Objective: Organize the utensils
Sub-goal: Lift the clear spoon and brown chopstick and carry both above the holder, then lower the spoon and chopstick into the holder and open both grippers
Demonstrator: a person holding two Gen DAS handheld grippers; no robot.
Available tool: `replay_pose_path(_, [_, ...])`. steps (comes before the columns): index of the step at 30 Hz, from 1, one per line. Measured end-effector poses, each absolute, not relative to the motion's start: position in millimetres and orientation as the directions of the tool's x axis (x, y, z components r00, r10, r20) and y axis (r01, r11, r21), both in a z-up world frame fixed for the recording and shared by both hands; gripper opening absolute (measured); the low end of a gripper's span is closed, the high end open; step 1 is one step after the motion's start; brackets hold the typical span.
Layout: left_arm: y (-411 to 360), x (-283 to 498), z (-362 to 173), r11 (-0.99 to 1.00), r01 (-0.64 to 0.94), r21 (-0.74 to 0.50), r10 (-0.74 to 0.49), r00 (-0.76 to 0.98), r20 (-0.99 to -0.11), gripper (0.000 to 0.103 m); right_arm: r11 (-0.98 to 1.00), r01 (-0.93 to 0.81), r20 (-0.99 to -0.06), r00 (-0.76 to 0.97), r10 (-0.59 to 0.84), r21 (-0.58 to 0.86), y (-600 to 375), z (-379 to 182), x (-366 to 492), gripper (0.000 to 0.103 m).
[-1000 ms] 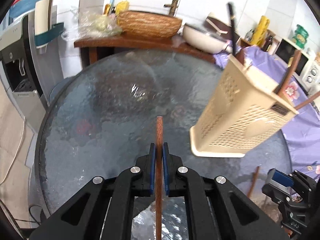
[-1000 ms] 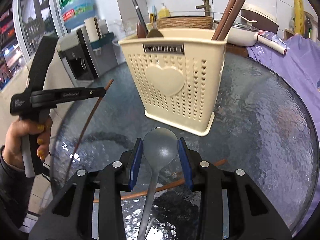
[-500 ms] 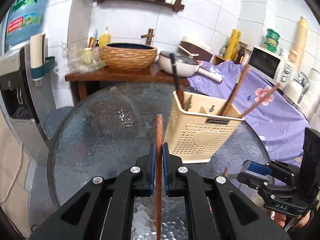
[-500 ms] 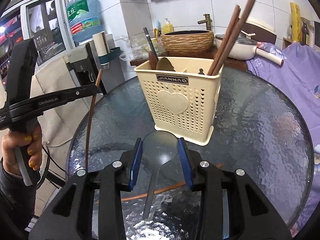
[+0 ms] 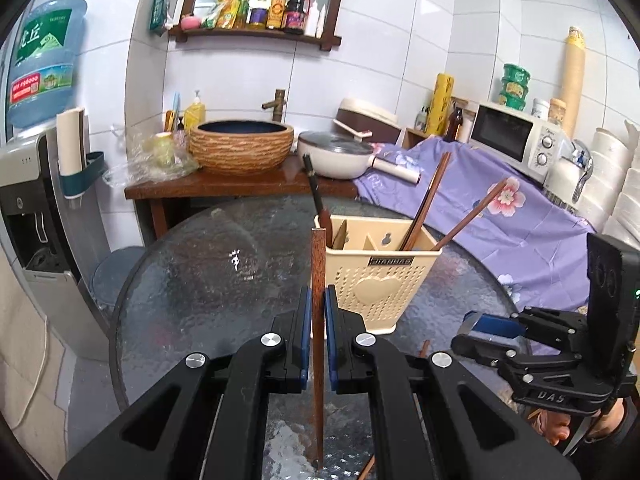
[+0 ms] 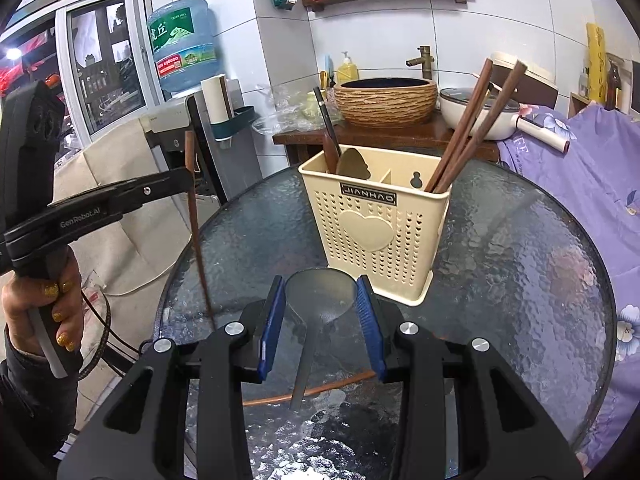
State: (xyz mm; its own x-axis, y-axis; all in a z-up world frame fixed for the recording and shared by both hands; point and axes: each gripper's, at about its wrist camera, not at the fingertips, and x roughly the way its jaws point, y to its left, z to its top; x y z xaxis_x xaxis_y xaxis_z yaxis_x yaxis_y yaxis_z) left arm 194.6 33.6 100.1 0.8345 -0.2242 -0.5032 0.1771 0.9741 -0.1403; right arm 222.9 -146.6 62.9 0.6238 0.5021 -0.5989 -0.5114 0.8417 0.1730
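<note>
White wall tiles, a wooden shelf of bottles (image 5: 264,12), a woven-textured basin (image 5: 241,145) on a dark wood counter. Below it, a round table (image 6: 520,280) of pebbled, rippled glass, glossy with reflections.

Utensil caddy (image 6: 376,220): cream plastic, rectangular, walls perforated with small holes, a raised heart on the front, inner dividers. It stands on the glass just ahead of both claws. Two brown wooden chopsticks (image 6: 466,136) lean up and to the right out of its right compartment; a dark-handled utensil (image 6: 326,120) and a tan scoop-shaped piece stand in its left one.

Left gripper (image 5: 319,320): blue-padded jaws nearly together, clamped on a single chopstick (image 5: 319,280), brown wood, square-ended. Its long axis runs close to vertical, thick end above the pads, thin end below them pointing at the glass. From the right-hand camera the stick tilts slightly, lower end toward the table edge.

Right gripper (image 6: 321,320): jaws about a bowl's width apart, pads pressing either side of a spoon (image 6: 320,300), smooth grey, rounded bowl. Bowl points forward at the caddy; handle trails back beneath the claw.

Another chopstick (image 6: 312,390) lies flat on the glass under the right claw, crossing beneath the spoon handle, roughly sideways.
</note>
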Motion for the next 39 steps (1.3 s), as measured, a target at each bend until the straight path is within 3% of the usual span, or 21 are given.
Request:
replay_pose_path(17, [15.7,202.8,208.0,0.952,0.259,-0.166,-0.301,0.893,-0.335,0.006,0.881,-0.45,-0.44,0.768,0.464,0.145,-150.3,168.2,256.6,0.037])
replay_pose_path(22, [7.3,226.6,241.3,0.964,0.224,-0.145,-0.259,0.916,-0.306,0.006,0.906,-0.412,-0.426,0.805,0.413,0.101,-143.8,191.4,282.7,0.037])
replay_pose_path(30, [-4.5,279.4,258.3,0.973,0.176,-0.148,-0.217,0.919,-0.329,0.001,0.943,-0.321,-0.424,0.844,0.329,0.092,-144.2,199.6,330.2,0.037])
replay_pose_path(37, [-9.1,312.0,219.8,0.976,0.157,-0.152,-0.206,0.896,-0.394,0.001,0.952,-0.297,-0.497,0.818,0.291,0.07,-131.9,156.9,354.3,0.037])
replay_pose_path(39, [-6.4,318.1,206.1,0.972,0.164,-0.165,-0.22,0.88,-0.421,0.002,0.963,-0.269,-0.491,0.842,0.224,-0.022,-123.4,147.1,349.8,0.037])
